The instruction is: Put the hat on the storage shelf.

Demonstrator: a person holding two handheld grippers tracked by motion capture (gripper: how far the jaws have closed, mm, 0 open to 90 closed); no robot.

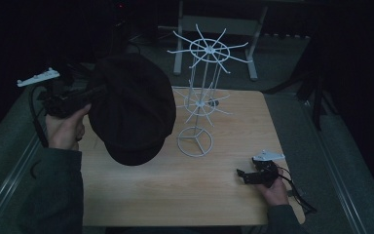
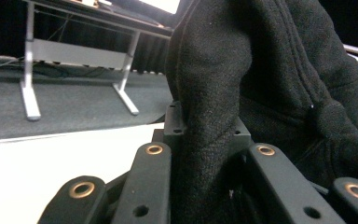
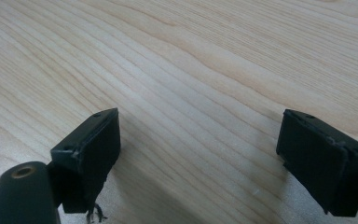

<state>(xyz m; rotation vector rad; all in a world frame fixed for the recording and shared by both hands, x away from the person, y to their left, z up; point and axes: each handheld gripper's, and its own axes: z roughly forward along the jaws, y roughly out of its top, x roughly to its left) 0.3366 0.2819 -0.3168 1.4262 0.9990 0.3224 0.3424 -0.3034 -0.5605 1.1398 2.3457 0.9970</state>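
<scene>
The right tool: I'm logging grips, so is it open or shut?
Open. The right tool has its jaws set wide apart, with bare wooden table between them and nothing held.

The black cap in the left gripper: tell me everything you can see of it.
The cap is a dark, soft, knitted-looking fabric with a rounded crown and a short brim at its low end. It hangs tilted in the air over the table's left part, beside the white wire stand. The left gripper is shut on a fold at its edge; in the left gripper view the cloth bunches between the jaws.
</scene>
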